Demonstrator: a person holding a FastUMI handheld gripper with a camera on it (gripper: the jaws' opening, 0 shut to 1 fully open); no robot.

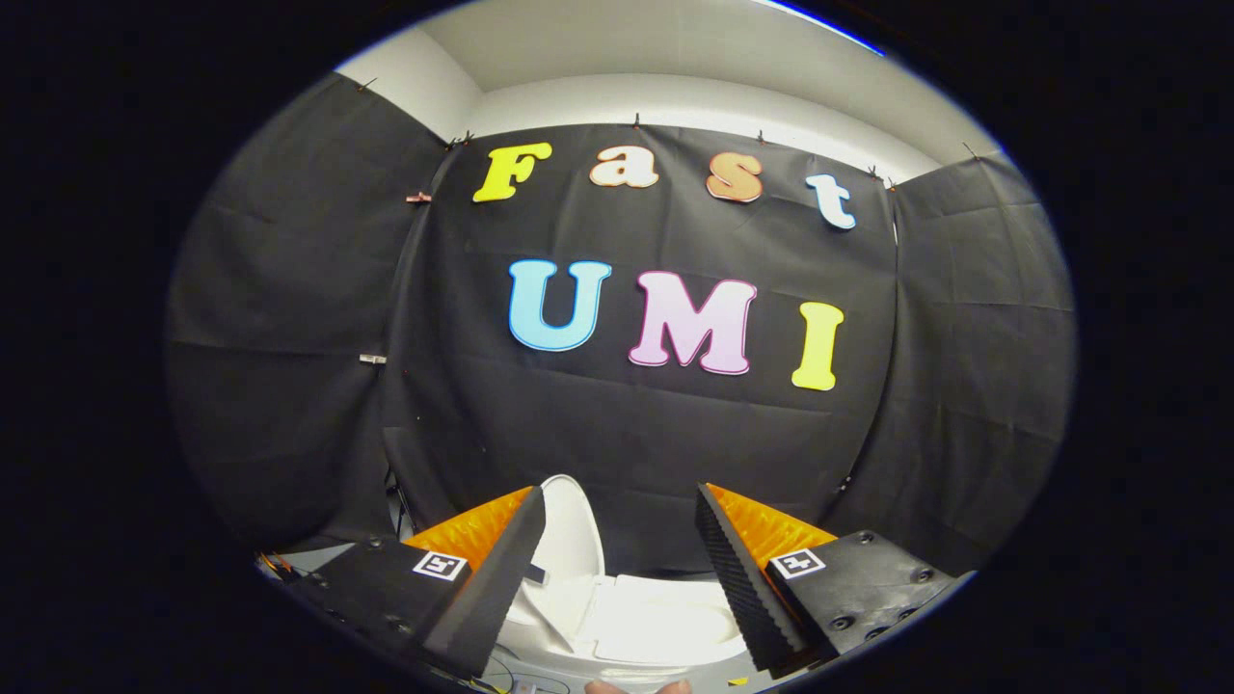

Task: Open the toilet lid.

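**A:** In the booth, before the black cloth wall (627, 424): the hand-held gripper (617, 559) hangs with its fingers spread wide, nothing between them. Where's the toilet?

**B:** Below and just beyond the fingertips. The toilet (636, 627) sits white and overexposed, and the toilet lid (569, 530) appears to stand upright beside the left finger, against the cloth.

**A:** So the lifting looks done?

**B:** That's my reading, though glare blurs the hinge. The gripper has hold of nothing, and neither finger touches the lid.

**A:** Next move?

**B:** Probably just backing away cleanly, keeping the left finger from knocking the lid down onto the seat.
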